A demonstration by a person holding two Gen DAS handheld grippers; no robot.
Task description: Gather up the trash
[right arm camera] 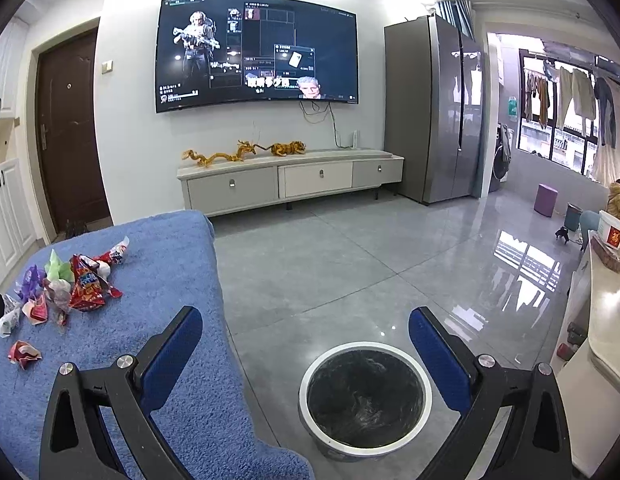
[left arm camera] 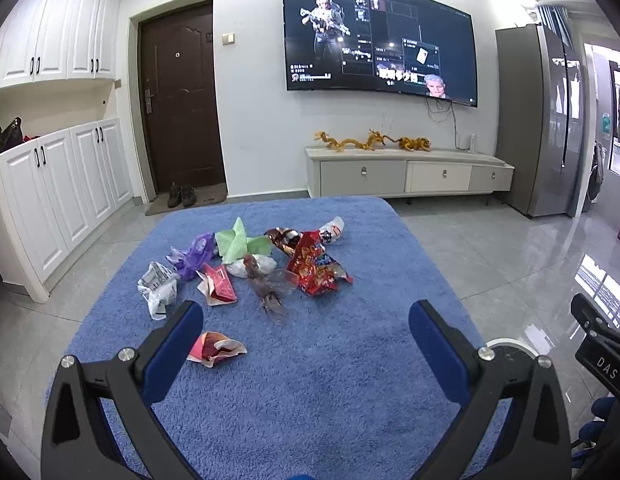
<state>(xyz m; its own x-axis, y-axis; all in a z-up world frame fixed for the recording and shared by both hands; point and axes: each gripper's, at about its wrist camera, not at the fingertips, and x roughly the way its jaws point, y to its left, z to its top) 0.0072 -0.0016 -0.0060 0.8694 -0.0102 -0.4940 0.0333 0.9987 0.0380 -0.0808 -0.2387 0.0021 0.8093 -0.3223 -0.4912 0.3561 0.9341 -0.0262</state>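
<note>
Crumpled wrappers lie on a blue towel-covered table (left arm camera: 349, 360): a red snack bag (left arm camera: 315, 270), a green paper (left arm camera: 238, 242), a purple wrapper (left arm camera: 194, 254), a white newsprint scrap (left arm camera: 158, 286), a pink wrapper (left arm camera: 218, 286) and a red-and-white scrap (left arm camera: 216, 348) nearest me. My left gripper (left arm camera: 306, 316) is open and empty above the table's near part. My right gripper (right arm camera: 306, 320) is open and empty, over the floor above a round bin (right arm camera: 363, 400) with a black liner. The red snack bag (right arm camera: 86, 284) and the table (right arm camera: 170, 280) also show at the right wrist view's left.
A TV cabinet (right arm camera: 290, 180) stands at the far wall under a wall TV (right arm camera: 256, 48). A tall grey fridge (right arm camera: 433, 108) is at the right. White cupboards (left arm camera: 58, 160) and a dark door (left arm camera: 178, 100) are on the left. A counter (right arm camera: 605, 320) lies at far right.
</note>
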